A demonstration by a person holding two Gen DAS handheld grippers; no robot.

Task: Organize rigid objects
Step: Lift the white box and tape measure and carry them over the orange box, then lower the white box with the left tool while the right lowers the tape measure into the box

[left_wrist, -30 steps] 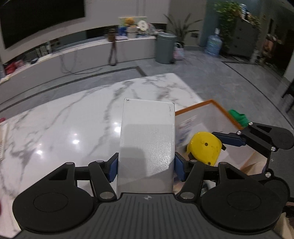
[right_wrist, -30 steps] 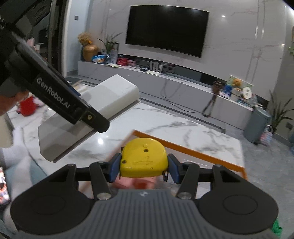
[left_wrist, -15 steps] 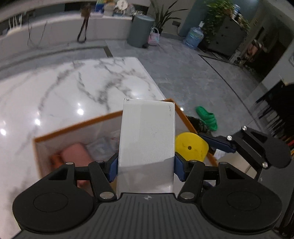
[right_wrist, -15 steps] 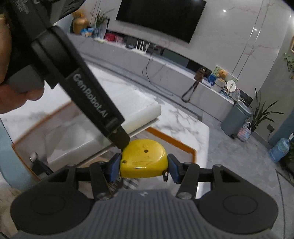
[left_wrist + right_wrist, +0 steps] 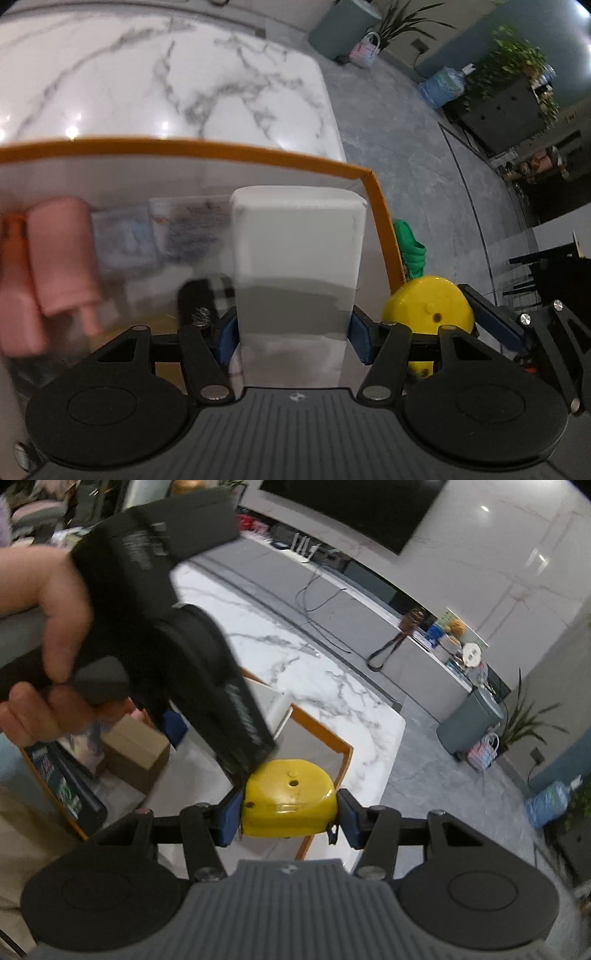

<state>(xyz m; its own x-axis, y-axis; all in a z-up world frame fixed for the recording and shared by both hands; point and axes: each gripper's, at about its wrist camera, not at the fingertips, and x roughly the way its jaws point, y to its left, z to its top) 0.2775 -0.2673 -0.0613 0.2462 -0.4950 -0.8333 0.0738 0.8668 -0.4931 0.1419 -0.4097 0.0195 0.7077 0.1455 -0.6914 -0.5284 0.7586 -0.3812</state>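
Both tools carry a load above the orange-rimmed bin (image 5: pixel 258 153), so the placing step is in hand. The left gripper (image 5: pixel 293 338) pinches a white box (image 5: pixel 299 243) at centre frame, tipped down into the bin's right end. The right gripper (image 5: pixel 288 821) clamps a yellow tape measure (image 5: pixel 290 797) at lower centre, just outside the bin's corner. Next, I judge, each load needs a free spot on the bin floor before the jaws let go. The 2 pink items (image 5: pixel 61 254) at left and the packets beside them are blurred; the bin's near side is cut off.
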